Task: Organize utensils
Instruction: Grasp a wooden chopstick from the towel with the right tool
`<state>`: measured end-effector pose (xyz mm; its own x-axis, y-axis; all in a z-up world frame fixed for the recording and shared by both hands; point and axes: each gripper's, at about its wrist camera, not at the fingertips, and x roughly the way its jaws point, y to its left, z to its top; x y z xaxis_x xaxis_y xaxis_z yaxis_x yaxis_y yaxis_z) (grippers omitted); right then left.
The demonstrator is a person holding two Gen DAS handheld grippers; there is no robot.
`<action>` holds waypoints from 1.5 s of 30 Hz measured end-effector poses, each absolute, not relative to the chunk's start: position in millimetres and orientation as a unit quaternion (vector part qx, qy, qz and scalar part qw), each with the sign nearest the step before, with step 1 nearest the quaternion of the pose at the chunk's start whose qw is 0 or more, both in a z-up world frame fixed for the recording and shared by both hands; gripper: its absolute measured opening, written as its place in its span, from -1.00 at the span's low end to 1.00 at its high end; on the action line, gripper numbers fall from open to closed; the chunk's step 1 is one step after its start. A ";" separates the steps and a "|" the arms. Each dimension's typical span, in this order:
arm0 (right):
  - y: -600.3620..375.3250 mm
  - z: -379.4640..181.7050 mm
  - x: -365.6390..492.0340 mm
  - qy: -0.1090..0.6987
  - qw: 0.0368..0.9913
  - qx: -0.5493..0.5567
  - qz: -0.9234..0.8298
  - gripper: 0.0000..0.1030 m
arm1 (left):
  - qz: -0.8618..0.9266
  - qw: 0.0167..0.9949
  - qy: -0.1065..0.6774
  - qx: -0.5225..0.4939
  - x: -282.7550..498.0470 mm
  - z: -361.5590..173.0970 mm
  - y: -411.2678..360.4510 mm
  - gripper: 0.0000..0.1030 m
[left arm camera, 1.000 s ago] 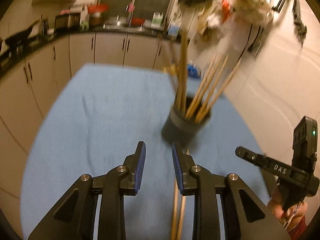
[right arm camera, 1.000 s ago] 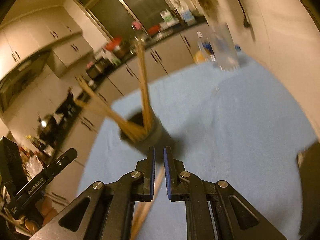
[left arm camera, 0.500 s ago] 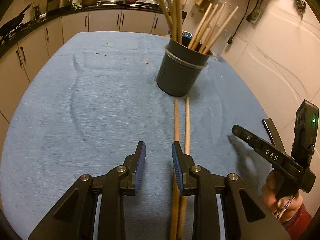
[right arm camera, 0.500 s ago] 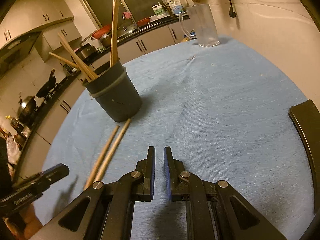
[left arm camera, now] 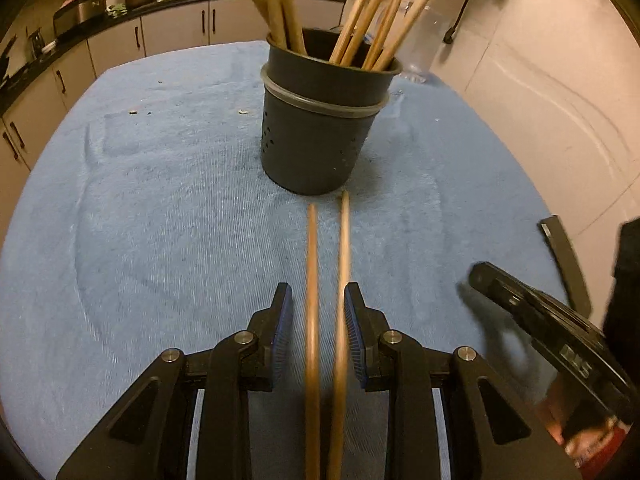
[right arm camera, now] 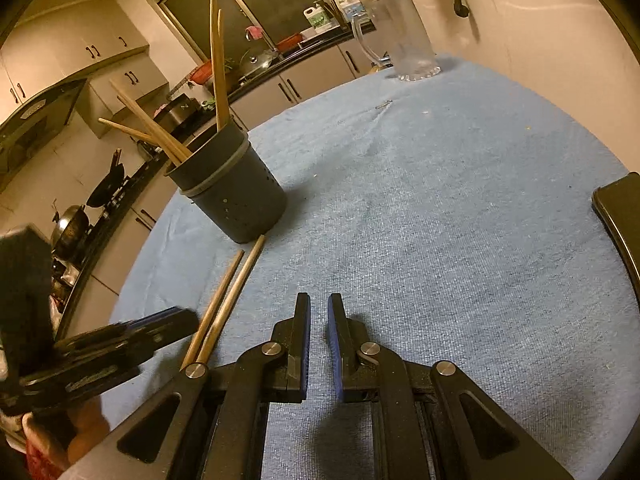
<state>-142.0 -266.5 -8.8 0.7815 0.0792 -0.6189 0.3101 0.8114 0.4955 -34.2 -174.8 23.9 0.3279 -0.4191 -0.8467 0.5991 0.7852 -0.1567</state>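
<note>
A: Where were the chopsticks (left arm camera: 325, 320) when you paused?

B: Two lay side by side on the blue cloth (left arm camera: 160, 220) over the tabletop, their far tips just short of the holder (left arm camera: 316, 140). You had your left gripper (left arm camera: 316, 312) straddling them: its jaws stood partly open, one on either side of the pair, and the pads weren't pressing on either stick.

A: And the holder?

B: Upright, dark, perforated low on its wall, with more chopsticks (left arm camera: 376, 16) fanning out of its mouth (some leaning left, some right).

A: My right gripper?

B: Your right gripper (right arm camera: 319, 320) hung low over bare cloth, to the right of the loose pair and apart from it. Its jaws were all but closed, only a slit between the pads, with nothing in them. A clear jug (right arm camera: 404, 40) stood at the far edge, well away from everything.
</note>
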 end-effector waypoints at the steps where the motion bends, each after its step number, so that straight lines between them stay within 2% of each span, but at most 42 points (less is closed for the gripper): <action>1: -266.7 -8.7 -142.5 0.323 0.895 0.301 -0.064 -0.81 | -0.314 0.808 0.490 0.093 -32.1 21.9 -177.4 -0.51; 6: -266.6 -8.2 -142.4 0.323 0.895 0.302 -0.062 -0.81 | -0.294 0.814 0.492 0.094 -25.7 16.8 -177.0 -0.74; 17: -248.9 -3.9 -124.4 0.366 0.889 0.269 -0.056 -0.81 | -0.223 0.841 0.492 0.019 -23.4 17.1 -88.9 -0.78; 21: -234.2 -0.1 -100.8 0.398 0.877 0.268 -0.033 -0.55 | -0.216 0.840 0.498 -0.006 -20.8 17.8 -67.5 -0.78; 26: -213.7 -1.1 -65.1 0.439 0.858 0.264 -0.021 -0.55 | -0.222 0.838 0.498 -0.014 -21.7 19.1 -55.9 -0.78; 32: -179.5 -0.2 -48.7 0.465 0.864 0.188 -0.042 -0.53 | -0.230 0.838 0.495 -0.019 -22.4 15.7 -55.8 -0.78; 33: -173.9 0.9 -48.2 0.470 0.866 0.165 -0.041 -0.57 | -0.230 0.838 0.494 -0.018 -23.1 15.8 -55.7 -0.78; 34: -170.0 0.9 -48.2 0.476 0.866 0.150 -0.036 -0.72 | -0.230 0.838 0.494 -0.017 -23.0 15.7 -57.2 -0.78; 35: -166.0 1.0 -47.9 0.482 0.865 0.134 -0.030 -0.72 | -0.231 0.838 0.494 -0.017 -22.5 15.2 -57.2 -0.78; 42: -174.4 4.0 -67.1 0.529 0.847 0.045 0.006 -0.72 | -0.233 0.836 0.497 -0.015 -23.1 16.5 -55.4 -0.78; 44: -184.3 4.7 -70.3 0.531 0.846 0.043 -0.001 -0.68 | -0.230 0.837 0.496 -0.007 -23.6 16.5 -57.8 -0.78; 45: -190.1 5.1 -71.2 0.530 0.846 0.049 -0.006 -0.60 | -0.228 0.838 0.496 -0.002 -24.2 16.7 -59.7 -0.78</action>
